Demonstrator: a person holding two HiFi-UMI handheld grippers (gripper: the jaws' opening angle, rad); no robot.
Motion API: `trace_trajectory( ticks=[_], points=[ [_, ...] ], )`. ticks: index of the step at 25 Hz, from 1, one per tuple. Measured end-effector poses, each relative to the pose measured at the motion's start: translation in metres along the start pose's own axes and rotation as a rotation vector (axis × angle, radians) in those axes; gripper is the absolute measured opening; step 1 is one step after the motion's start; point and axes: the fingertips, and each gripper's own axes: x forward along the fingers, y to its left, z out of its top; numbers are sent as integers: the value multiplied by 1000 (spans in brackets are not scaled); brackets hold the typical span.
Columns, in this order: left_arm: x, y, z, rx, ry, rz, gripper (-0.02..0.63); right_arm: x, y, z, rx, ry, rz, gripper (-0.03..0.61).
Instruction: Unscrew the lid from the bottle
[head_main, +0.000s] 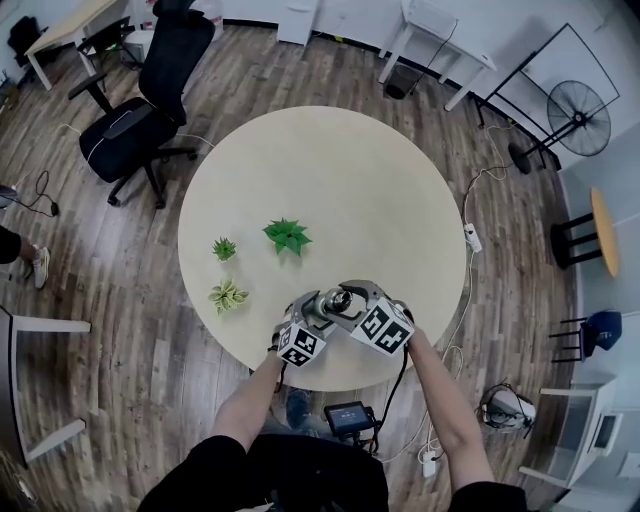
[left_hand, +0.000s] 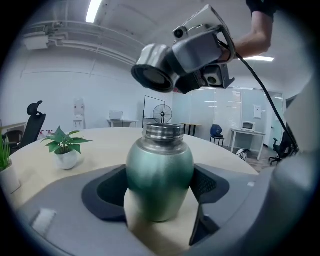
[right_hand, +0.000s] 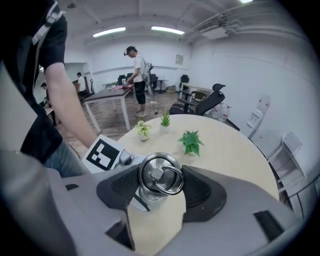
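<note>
We clamp the green bottle (left_hand: 160, 170) by its belly in the left gripper (left_hand: 159, 189), upright at the near edge of the round table (head_main: 330, 170). Its long axis is vertical and its bare threaded mouth points up. The right gripper (right_hand: 160, 187) is closed on the ringed lid (right_hand: 161, 175), which hangs clear just above that mouth, so we judge only carrying it aside remains.

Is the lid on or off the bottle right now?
Off: the bottle has a bare, open neck, and the right gripper holds the lid clear above it.
</note>
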Motion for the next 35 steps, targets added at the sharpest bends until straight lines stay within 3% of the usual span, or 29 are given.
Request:
trace_trajectory(
  ticks=[7, 10, 12, 15, 21, 28, 32, 35],
  points=[
    [0, 0, -1, -5, 16, 11, 376, -50, -13, 22, 296, -342, -304, 265],
    [-4, -2, 0, -47, 6, 4, 387, -71, -13, 19, 399, -436, -429, 265],
    [-8, -3, 3, -75, -17, -5, 442, -83, -12, 15, 468, -485, -480, 265],
    [-23, -4, 10, -51, -40, 11, 448, -98, -10, 10, 538, -537, -529, 265],
    [-71, 8, 63, 27, -176, 135, 446, -128, -8, 10, 581, -634, -616, 265],
    [-137, 22, 166, 156, -397, 299, 446, -167, -5, 17, 608, -773, -704, 265],
    [-170, 15, 208, 256, -426, 346, 428, -192, 3, 25, 601, -835, -738, 265],
    [-190, 9, 226, 242, -433, 382, 349, -206, 11, 31, 588, -875, -756, 265]
  ],
)
